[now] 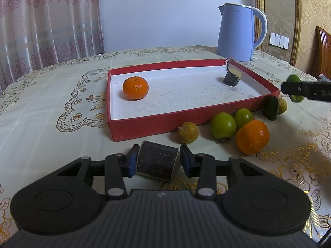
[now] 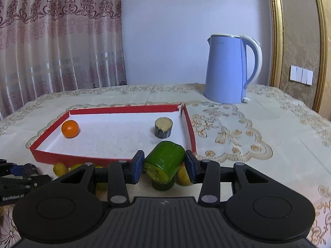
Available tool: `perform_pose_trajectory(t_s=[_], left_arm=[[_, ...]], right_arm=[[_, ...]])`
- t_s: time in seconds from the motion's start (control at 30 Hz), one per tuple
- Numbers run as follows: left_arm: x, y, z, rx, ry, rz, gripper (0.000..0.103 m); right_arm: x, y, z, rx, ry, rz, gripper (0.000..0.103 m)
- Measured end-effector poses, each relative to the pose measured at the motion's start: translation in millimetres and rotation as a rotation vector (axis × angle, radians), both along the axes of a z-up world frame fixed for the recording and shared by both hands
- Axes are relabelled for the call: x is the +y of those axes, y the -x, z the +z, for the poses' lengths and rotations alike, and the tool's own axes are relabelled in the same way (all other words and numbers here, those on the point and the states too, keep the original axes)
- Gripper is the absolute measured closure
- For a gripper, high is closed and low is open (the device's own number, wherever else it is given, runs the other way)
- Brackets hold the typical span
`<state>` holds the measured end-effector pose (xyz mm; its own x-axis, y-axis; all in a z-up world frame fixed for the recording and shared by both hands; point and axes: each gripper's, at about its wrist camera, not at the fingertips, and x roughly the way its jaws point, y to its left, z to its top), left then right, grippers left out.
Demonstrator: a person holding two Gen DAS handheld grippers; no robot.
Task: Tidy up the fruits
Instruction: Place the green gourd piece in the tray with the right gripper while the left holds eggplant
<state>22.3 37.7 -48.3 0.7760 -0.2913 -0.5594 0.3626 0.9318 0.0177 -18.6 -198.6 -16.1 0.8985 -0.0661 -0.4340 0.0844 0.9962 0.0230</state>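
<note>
- Left wrist view: the left hand-held gripper (image 1: pixel 158 161) pinches a dark sugarcane piece (image 1: pixel 157 161) just above the desk (image 1: pixel 51 103). Ahead lies the red tray (image 1: pixel 144 124), holding an orange (image 1: pixel 135 88) far left and a second cane stub (image 1: pixel 232 76) far right. Loose fruits (image 1: pixel 223 125) lie ahead-right, outside the tray.
- Right wrist view: the right hand-held gripper (image 2: pixel 164 165) pinches a green cucumber chunk (image 2: pixel 164 162), raised before the tray's (image 2: pixel 62 159) near-right corner; a blue kettle (image 2: pixel 227 70) stands far ahead-right.

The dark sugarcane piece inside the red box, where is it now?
In both views it stands upright in the far right corner of the red box, across from the orange at the left.
</note>
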Motion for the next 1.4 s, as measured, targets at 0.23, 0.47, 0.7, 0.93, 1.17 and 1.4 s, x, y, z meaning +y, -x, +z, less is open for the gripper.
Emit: perform_pose_trajectory(t_s=[0.23, 0.47, 0.7, 0.93, 1.17, 1.4], left_arm=[[0.1, -0.1, -0.1, 0.000, 0.001, 0.000, 0.066], [-0.4, 0.2, 0.4, 0.002, 0.002, -0.002, 0.066], [-0.1, -0.1, 0.6, 0.006, 0.004, -0.002, 0.065], [0.9, -0.6, 0.1, 0.007, 0.004, -0.003, 0.065], [1.1, -0.6, -0.1, 0.006, 0.004, -0.002, 0.064], [1.5, -0.6, -1.5, 0.003, -0.002, 0.000, 0.064]], right_arm=[[1.8, -43.5, 4.8, 0.023, 0.030, 0.012, 0.062], [0.0, -97.9, -12.3, 0.131, 0.025, -0.006, 0.062], [-1.2, -121.9, -31.3, 0.191, 0.022, -0.016, 0.062], [-2.2, -118.6, -26.2, 0.179, 0.009, -0.003, 0.053], [1.8, -58.7, -2.4, 0.004, 0.108, 0.033, 0.029], [-15.6, -2.1, -3.0, 0.016, 0.057, 0.099, 0.029]])
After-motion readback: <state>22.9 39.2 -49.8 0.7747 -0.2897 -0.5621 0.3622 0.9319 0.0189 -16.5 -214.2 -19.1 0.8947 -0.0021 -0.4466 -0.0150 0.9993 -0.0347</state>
